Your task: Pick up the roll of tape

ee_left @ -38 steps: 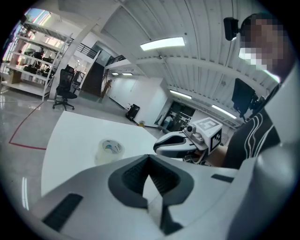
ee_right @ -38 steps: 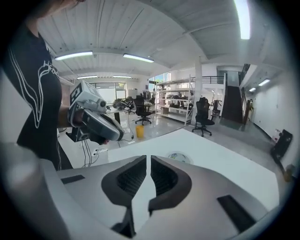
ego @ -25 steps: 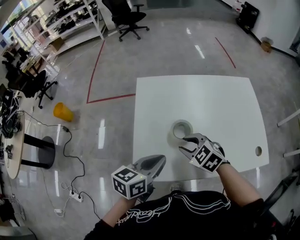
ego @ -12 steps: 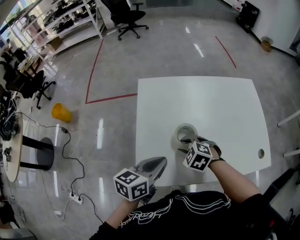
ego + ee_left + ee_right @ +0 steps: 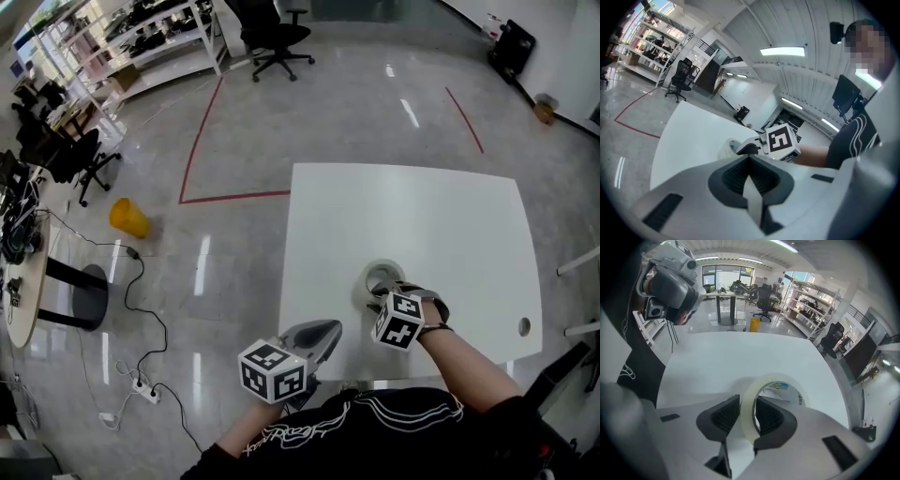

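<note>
The roll of tape [image 5: 382,273], pale and translucent, lies flat on the white table [image 5: 422,206] near its front edge. My right gripper [image 5: 380,293] points steeply down onto it. In the right gripper view the jaws straddle the near wall of the roll of tape [image 5: 779,379], one pad inside the hole and one outside, and they are closing with a thin gap still showing at the outer pad. My left gripper [image 5: 323,330] hovers at the table's front left edge, shut and empty. From the left gripper view the tape [image 5: 725,149] shows beyond the closed jaws.
A small round hole [image 5: 524,326] sits near the table's right front corner. On the floor to the left are a yellow bucket [image 5: 127,217], cables and a round table [image 5: 19,281]. An office chair [image 5: 277,33] stands far behind.
My right gripper has dropped and tipped downward onto the tape roll, its jaws now around the roll's near wall. The left gripper has barely shifted.
</note>
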### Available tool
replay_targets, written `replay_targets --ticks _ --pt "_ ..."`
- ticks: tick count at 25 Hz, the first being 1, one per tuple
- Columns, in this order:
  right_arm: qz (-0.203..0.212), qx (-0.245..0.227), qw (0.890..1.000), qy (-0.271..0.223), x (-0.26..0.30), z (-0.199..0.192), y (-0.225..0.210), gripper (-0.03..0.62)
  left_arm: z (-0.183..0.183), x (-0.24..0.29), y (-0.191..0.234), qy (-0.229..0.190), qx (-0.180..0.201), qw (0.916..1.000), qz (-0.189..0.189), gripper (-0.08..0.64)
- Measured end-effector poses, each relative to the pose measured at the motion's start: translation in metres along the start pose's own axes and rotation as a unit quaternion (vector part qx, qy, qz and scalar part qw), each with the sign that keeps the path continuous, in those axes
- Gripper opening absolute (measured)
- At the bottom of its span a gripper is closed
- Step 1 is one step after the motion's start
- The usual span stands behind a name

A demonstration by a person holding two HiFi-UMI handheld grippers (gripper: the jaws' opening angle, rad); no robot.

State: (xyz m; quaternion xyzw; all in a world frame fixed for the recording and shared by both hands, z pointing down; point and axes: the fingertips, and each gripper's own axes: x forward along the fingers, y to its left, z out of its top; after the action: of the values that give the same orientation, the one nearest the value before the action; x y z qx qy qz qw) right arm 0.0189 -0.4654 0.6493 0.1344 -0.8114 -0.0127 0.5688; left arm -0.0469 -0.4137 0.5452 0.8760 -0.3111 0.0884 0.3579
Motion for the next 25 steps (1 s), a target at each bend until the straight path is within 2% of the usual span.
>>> replay_targets --ticks 10,15,17,20,25 --pt "-0.005 0.014 1.0 -0.021 -0.002 0.002 -0.002 0.104 0.001 -0.002 -0.008 0.0 0.008 1.0 0.004 0.003" --pt "-0.004 0.075 0.995 -0.07 -0.015 0.003 -0.006 0.1 0.004 -0.006 -0.012 0.002 0.015 0.9999 0.005 0.003" --pt "0.006 0.115 0.988 -0.103 -0.023 0.005 -0.006 0.1 0.005 -0.005 -0.014 0.0 0.02 0.9998 0.002 0.003" --pt "0.016 0.173 0.972 -0.159 -0.043 0.013 -0.004 0.1 0.007 -0.004 -0.018 -0.003 0.027 0.9996 -0.003 0.003" --pt "0.015 0.21 0.946 -0.247 -0.091 0.029 -0.001 0.1 0.013 -0.004 -0.033 -0.008 0.04 0.999 -0.017 0.003"
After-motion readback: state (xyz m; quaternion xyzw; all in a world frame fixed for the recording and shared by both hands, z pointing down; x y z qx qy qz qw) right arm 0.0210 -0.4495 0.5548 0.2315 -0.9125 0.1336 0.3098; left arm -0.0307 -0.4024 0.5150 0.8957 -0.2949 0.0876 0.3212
